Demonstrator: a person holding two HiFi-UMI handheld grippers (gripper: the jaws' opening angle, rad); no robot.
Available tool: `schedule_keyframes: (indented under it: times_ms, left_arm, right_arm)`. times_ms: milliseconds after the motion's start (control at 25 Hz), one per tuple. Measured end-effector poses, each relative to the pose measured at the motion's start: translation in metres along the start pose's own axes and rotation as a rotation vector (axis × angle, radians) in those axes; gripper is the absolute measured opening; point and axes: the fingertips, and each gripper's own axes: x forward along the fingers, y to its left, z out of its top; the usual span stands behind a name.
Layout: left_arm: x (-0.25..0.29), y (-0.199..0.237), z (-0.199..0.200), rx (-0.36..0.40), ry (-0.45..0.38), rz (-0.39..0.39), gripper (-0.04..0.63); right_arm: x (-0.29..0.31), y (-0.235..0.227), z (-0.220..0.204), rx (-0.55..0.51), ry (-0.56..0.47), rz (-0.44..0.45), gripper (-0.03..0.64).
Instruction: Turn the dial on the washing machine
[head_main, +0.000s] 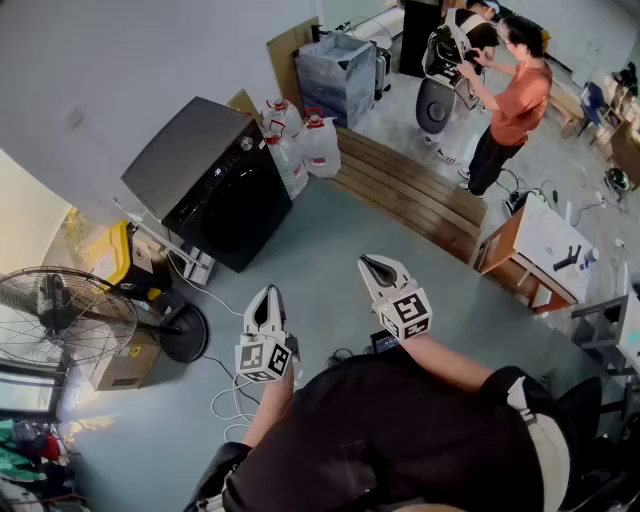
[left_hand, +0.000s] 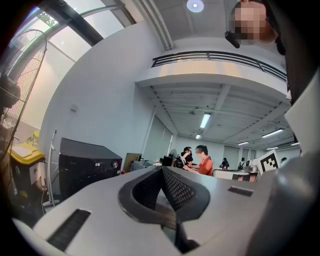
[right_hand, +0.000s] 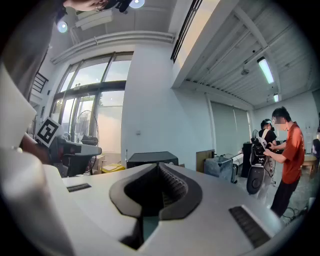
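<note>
**Both grippers closed, washing machine well ahead**

From the head view the black washing machine (head_main: 215, 185) stands against the wall, well apart from both grippers. At that size its dial (head_main: 247, 143) is only a small pale spot on the front control strip. The left gripper (head_main: 268, 298) and the right gripper (head_main: 378, 268) are held level side by side above the grey floor. The holder's arms and body are cut off at the bottom edge.

The left gripper view shows more: the dial (left_hand: 115, 163) is a round knob just right of a lit display (left_hand: 97, 164). The machine's lower front is hidden behind that gripper's own body. Its jaws are together at the tip, with nothing between them.

In the right gripper view only the top of the machine (right_hand: 151, 159) clears the jaws, and the dial is too small to make out. These jaws also meet, with nothing between them.

Only the head view shows the fan (head_main: 60, 320) whole and the jugs (head_main: 305, 145) beside the machine. A person in an orange shirt (head_main: 515, 100) stands far off.
</note>
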Motion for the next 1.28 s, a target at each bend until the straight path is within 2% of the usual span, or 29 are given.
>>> schedule_keyframes:
  times_ms: [160, 360, 560, 720, 960, 1280]
  left_arm:
    - [0.003, -0.004, 0.008, -0.031, -0.047, -0.03, 0.014]
    - [0.0, -0.012, 0.005, -0.036, -0.037, -0.044, 0.014]
    - [0.003, -0.019, 0.005, 0.003, -0.028, -0.058, 0.014]
    - [0.003, -0.022, 0.003, -0.008, -0.019, -0.057, 0.014]
    - [0.003, -0.043, -0.002, 0.003, -0.012, -0.127, 0.014]
    - [0.012, -0.065, -0.003, 0.015, -0.009, -0.145, 0.014]
  right_arm:
    - [0.002, -0.005, 0.003, 0.002, -0.01, -0.009, 0.025]
    - [-0.007, -0.008, -0.001, 0.034, -0.007, 0.0, 0.025]
    - [-0.016, -0.012, 0.0, 0.023, -0.014, -0.027, 0.025]
    - [-0.023, -0.016, 0.001, 0.053, -0.044, -0.028, 0.026]
    - [-0.031, -0.017, -0.001, 0.047, -0.031, -0.012, 0.026]
    - [-0.052, -0.037, -0.004, 0.058, -0.037, -0.031, 0.026]
